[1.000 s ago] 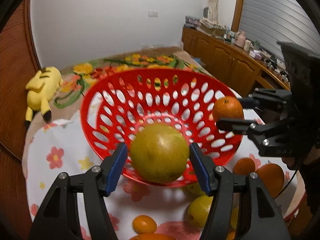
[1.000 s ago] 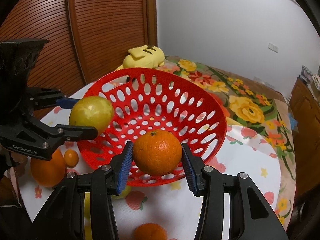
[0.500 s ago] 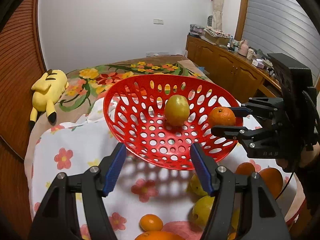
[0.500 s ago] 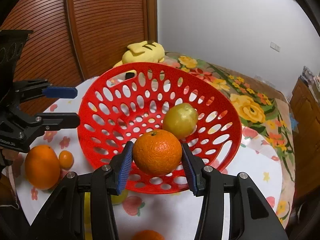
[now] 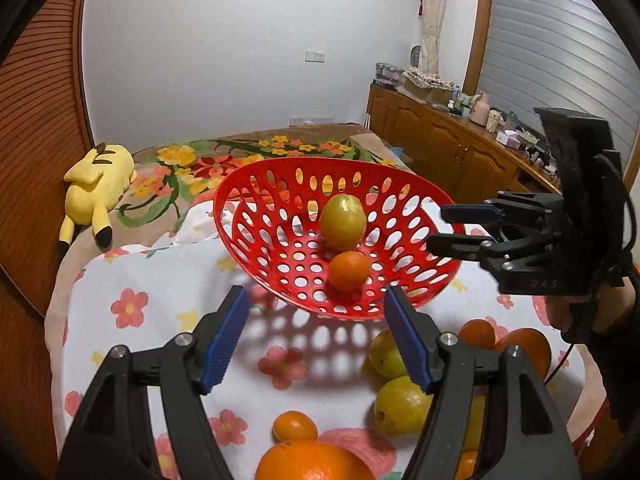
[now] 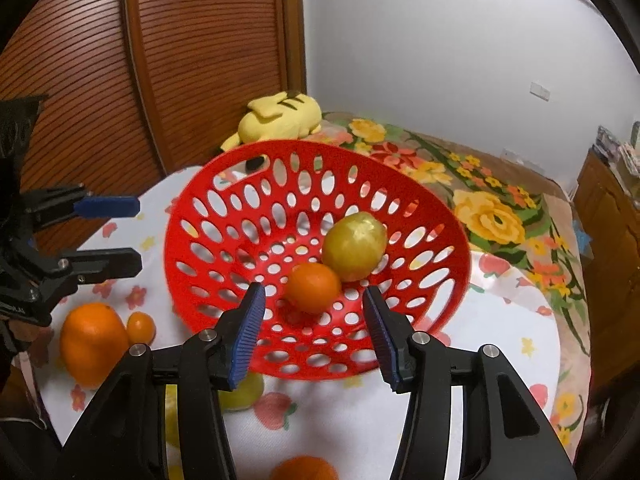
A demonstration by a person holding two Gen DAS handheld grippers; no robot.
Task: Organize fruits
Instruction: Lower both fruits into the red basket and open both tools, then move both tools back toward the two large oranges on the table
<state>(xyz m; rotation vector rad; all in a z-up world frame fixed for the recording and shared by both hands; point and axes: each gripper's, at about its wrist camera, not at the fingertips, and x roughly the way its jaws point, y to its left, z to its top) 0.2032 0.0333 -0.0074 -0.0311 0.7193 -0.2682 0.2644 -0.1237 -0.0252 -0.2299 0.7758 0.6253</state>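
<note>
- The left gripper (image 5: 316,332) has its blue-padded fingers (image 5: 224,336) spread wide with nothing between them, stopped just short of the red basket (image 5: 248,216) at its near rim.
- The right gripper (image 6: 314,334) is likewise spread apart and empty, its pads (image 6: 246,336) over the basket's near rim; in the left view it (image 5: 452,228) stands at the basket's right edge.
- Pale embossed lettering shows on the right gripper's body in the left view, too small to read surely.
- Inside the basket lie an orange (image 5: 349,270) and a yellow-green fruit (image 5: 343,222), touching each other on the basket floor, the orange on the nearer side.
- The yellow-green fruit (image 6: 354,246) is slightly oval; in the left view its long axis stands nearly upright.
- The basket tilts, far wall higher, and much of its perforated floor around the two fruits is bare.
- On the floral tablecloth (image 5: 132,308), near the basket's front and right: a small mandarin (image 5: 295,426), a large orange (image 5: 314,462), two yellow-green fruits (image 5: 402,406) and more oranges (image 5: 524,350).
- Left of the basket the cloth is open up to its edge.
- Beyond the basket, a yellow plush toy (image 5: 98,188) lies on a flowered bedspread (image 5: 224,160).
</note>
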